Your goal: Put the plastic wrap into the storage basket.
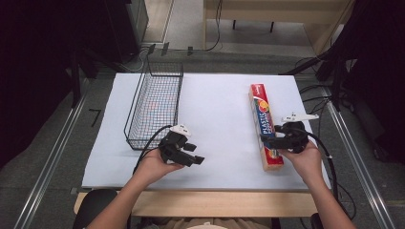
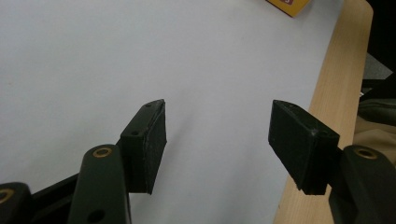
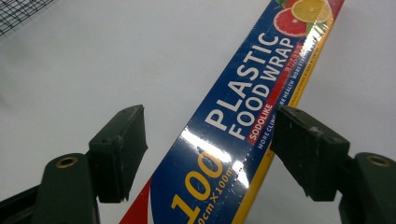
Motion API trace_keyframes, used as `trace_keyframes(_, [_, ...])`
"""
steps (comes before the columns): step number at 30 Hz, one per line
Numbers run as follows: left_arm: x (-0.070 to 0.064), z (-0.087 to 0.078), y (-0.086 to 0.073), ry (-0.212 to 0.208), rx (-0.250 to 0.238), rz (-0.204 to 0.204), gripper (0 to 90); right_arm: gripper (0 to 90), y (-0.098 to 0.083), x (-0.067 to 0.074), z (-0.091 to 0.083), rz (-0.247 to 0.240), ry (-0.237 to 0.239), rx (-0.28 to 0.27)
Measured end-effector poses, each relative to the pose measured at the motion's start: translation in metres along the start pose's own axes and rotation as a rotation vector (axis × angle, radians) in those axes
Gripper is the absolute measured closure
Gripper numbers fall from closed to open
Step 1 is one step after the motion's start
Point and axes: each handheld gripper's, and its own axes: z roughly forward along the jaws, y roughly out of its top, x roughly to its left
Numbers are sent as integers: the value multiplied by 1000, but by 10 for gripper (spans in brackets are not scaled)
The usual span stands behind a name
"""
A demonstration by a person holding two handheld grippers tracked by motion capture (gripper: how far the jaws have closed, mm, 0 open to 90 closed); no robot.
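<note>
From above, your right tongs (image 1: pixel 279 139) straddle the long blue cardboard plastic-wrap box (image 1: pixel 264 125); the black wire basket (image 1: pixel 155 102) stands beyond your left tongs (image 1: pixel 193 153). Left gripper view: jaws spread, empty over the white table sheet (image 2: pixel 93 60). Right gripper view: jaws spread either side of the box, apparently lined up to pinch it.

High view looks down over the whole table (image 1: pixel 215 157); gripper views sit close above it, both sharing the wrap box (image 3: pixel 243 126).

bare white mat (image 1: pixel 215 124) between wire basket (image 1: pixel 155 102) and wrap box (image 1: pixel 264 125)
</note>
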Motion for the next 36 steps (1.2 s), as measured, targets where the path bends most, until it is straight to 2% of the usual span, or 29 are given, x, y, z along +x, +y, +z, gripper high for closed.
trace_keyframes(8, [0, 1, 0, -1, 8, 2, 376, 280, 1, -1, 0, 21, -1, 17])
trace_keyframes(29, [0, 4, 0, -11, 6, -2, 374, 284, 2, -2, 2, 21, -15, 39])
trace_keyframes(36, [-4, 5, 3, -15, -5, 10, 372, 285, 11, -5, 8, 87, -44, 125])
